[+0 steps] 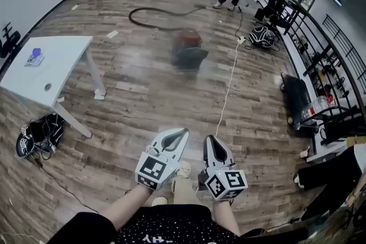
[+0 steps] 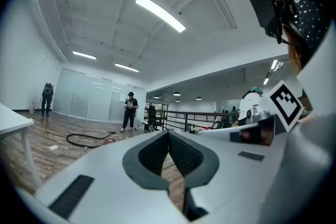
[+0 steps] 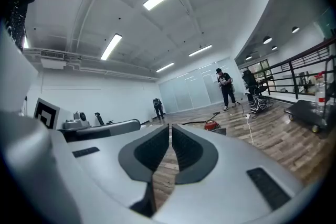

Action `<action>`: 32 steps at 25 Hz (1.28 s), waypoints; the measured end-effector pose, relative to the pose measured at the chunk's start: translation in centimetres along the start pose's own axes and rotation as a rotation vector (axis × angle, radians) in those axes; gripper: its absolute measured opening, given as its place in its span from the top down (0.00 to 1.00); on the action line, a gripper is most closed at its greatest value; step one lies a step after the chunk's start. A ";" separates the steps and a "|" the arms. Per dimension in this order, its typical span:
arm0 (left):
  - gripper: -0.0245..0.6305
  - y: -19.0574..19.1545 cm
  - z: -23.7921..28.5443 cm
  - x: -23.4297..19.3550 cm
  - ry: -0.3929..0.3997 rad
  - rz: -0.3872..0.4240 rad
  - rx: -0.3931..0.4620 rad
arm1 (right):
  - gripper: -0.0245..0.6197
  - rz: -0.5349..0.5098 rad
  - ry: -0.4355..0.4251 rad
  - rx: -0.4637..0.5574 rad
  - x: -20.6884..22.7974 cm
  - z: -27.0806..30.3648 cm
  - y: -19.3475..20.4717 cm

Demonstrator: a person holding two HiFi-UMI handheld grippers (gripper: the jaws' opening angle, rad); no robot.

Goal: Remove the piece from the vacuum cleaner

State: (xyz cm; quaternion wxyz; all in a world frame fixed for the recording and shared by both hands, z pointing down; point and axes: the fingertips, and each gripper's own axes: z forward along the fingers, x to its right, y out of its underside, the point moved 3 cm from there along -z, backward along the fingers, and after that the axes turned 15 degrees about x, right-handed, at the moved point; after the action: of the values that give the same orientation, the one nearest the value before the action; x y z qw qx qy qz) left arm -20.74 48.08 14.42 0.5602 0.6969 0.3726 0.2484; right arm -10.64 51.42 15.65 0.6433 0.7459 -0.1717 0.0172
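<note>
Wood planks lie between you and the job. Your left gripper and right gripper hang side by side close to your body, both clenched with nothing between the jaws. The vacuum sits on the floor well ahead, almost straight out from the fingertips. Neither gripper looks meaningfully nearer, so you'll likely have to walk up before either can reach. Its hose loops out from behind it toward the left. The red body is blurred at this range, so you can't yet tell its long axis or which piece comes off. Across the room, a white table stands at your left with a black bag on the floor beside its leg. A white cord runs from near your feet up past the vacuum's right side, and a dark railing lines the right edge. Two people stand at the far end, well apart from the vacuum.
</note>
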 end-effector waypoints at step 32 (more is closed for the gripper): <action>0.95 9.0 29.1 -15.1 -0.173 0.015 -0.024 | 0.94 0.035 -0.031 -0.023 26.2 24.6 0.9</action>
State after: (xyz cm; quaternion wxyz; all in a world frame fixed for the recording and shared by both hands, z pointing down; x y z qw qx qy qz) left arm -5.34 17.87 16.97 0.5968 0.7117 0.3147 0.1956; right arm 8.93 21.43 18.74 0.6485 0.7357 -0.1949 0.0152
